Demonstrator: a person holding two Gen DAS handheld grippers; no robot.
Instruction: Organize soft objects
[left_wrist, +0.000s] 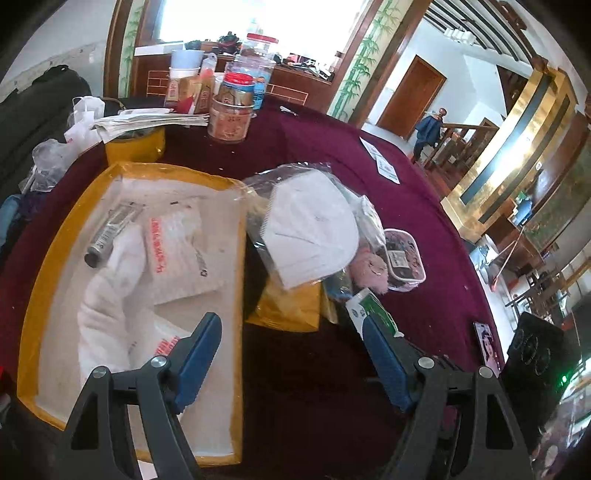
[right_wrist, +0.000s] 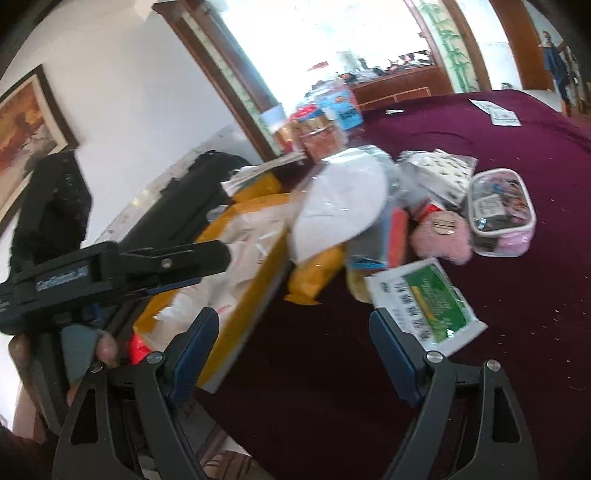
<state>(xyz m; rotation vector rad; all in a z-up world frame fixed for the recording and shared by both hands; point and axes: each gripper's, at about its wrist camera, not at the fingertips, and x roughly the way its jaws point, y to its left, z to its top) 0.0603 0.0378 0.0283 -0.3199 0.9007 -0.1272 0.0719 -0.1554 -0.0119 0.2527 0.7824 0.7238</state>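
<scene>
Left tongs (left_wrist: 291, 365): jaws wide, nothing between them, held above the near edge of the desk (left_wrist: 424, 206) with its maroon cloth.

Right tongs (right_wrist: 291, 350): jaws wide, empty, over the same cloth.

Soft objects, loose pile ahead of both tongs, well apart from the fingertips:
- bagged white face mask (left_wrist: 314, 229), on top, leaning over the box edge;
- pink plush item (left_wrist: 369, 267), just beside it;
- clear zip pouch (left_wrist: 404, 258), touching the plush;
- green-and-white tissue pack (right_wrist: 424, 299), nearest the right tongs.

Container: yellow box (left_wrist: 44, 280), open, left of the pile. Holds white cloth (left_wrist: 107, 295), a white printed packet (left_wrist: 177, 247) and a silver tube (left_wrist: 110, 230).

Hand (right_wrist: 103, 347): seen in the right wrist view, fingers wrapped on the left tool's grip.
</scene>
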